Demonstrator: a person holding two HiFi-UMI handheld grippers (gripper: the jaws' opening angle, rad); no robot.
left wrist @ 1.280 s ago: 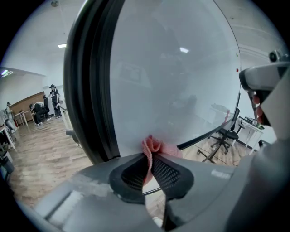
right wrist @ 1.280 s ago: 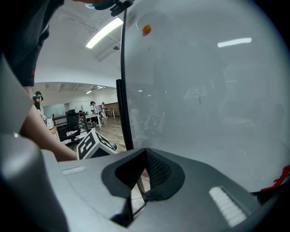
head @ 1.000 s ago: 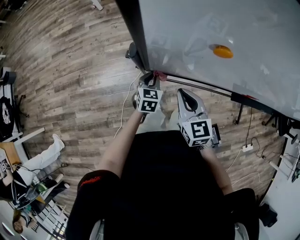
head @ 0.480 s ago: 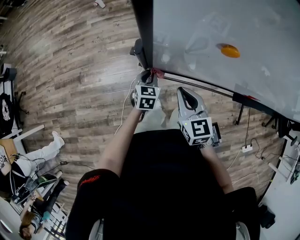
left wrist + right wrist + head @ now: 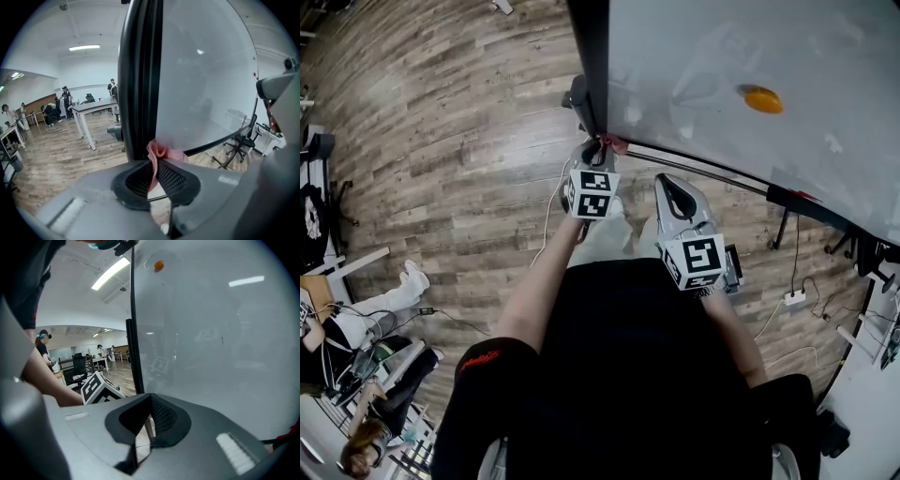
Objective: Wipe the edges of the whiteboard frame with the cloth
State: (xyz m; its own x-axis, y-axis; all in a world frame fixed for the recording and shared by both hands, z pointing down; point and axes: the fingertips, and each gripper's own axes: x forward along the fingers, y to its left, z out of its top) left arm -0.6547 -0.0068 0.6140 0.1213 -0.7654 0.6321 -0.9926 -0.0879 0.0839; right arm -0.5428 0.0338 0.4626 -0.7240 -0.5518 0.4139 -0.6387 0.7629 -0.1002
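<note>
While pinching the bunched pink cloth (image 5: 159, 151) with jaws pressed together on it, holds the left gripper (image 5: 155, 166) up at the bottom left corner of the whiteboard frame (image 5: 139, 75). Sets the cloth against the black upright, just where the lower rail branches off to the right. Carries the right gripper (image 5: 676, 191) beside the left one, lower and nearer the body, short of the rail and apart from the cloth. Has its jaws drawn together with only a thin slit between them, gripping nothing. Faces the grey whiteboard (image 5: 741, 47) squarely in the right gripper view, with a small orange magnet (image 5: 763, 98) stuck on its surface. Stands over a wood-plank floor (image 5: 441, 141), with a white power strip (image 5: 794, 296) lying below the board's right end. Off at the far left, well apart, a seated person (image 5: 366, 323).
</note>
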